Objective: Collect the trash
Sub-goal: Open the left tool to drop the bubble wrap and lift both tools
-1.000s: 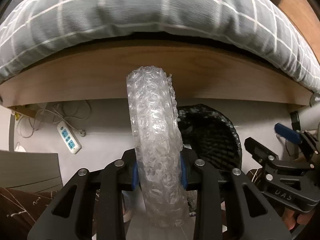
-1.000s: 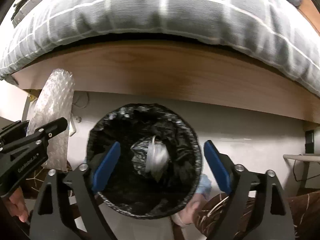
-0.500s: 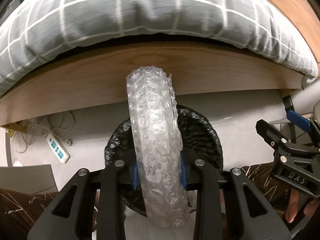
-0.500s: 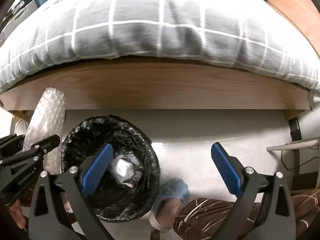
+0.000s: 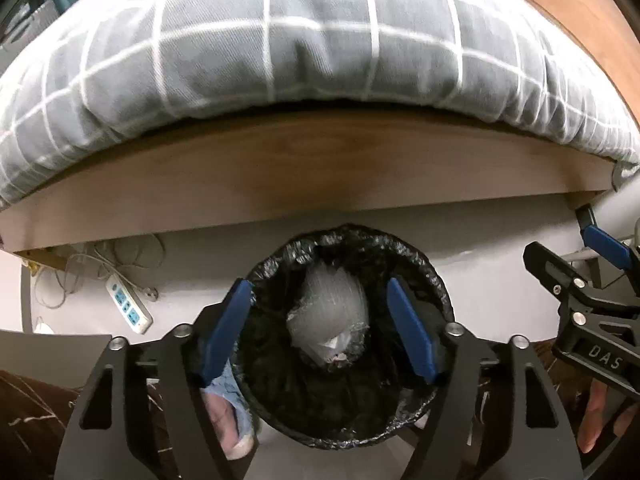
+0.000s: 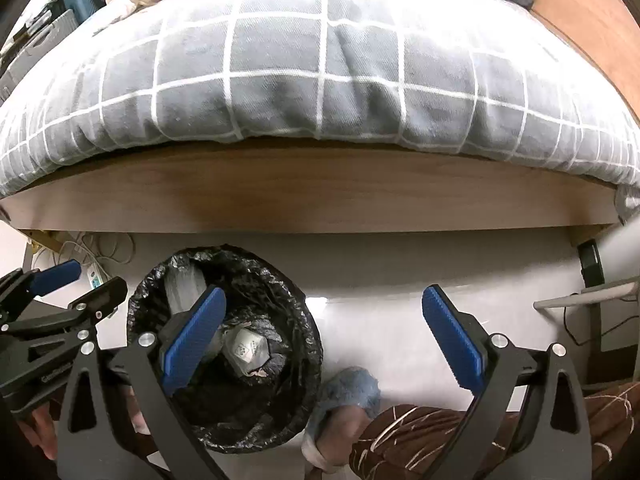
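- left black two-finger gripper with blue pads [image 5: 320, 328]: pointed steeply down over the round bin lined with a black plastic bag [image 5: 436, 280]; jaws opening, pads apart, nothing pinched between them.
- clear bubble-wrap roll [image 5: 330, 308]: inside the bin, below the gap between the left pads, touching neither pad; blurred, so resting or falling cannot be told. also seen against the far left wall of the liner [image 6: 182, 284] in the right wrist view.
- crumpled white wrapper with small dark print [image 6: 246, 350]: low in the bin, near the middle of the liner, just beside the bubble wrap.
- right black two-finger gripper with blue ridged pads [image 6: 320, 334]: jaws spread wide, empty; left pad over the bin's mouth, right pad over bare floor; seen at the right edge [image 5: 592, 276] of the left wrist view, well apart from the bin.
- pale grey floor [image 6: 384, 280]: carries the bin, just in front of the wooden bed frame board [image 6: 312, 192].
- grey duvet with white grid lines [image 6: 320, 80]: overhanging the top edge of the board.
- white power strip with cables [image 5: 128, 308]: on the floor to the left of the bin, under the bed edge.
- person's foot in a fluffy blue slipper [image 6: 352, 396]: touching or just beside the bin's right side; brown patterned trouser leg [image 6: 420, 440] behind it.
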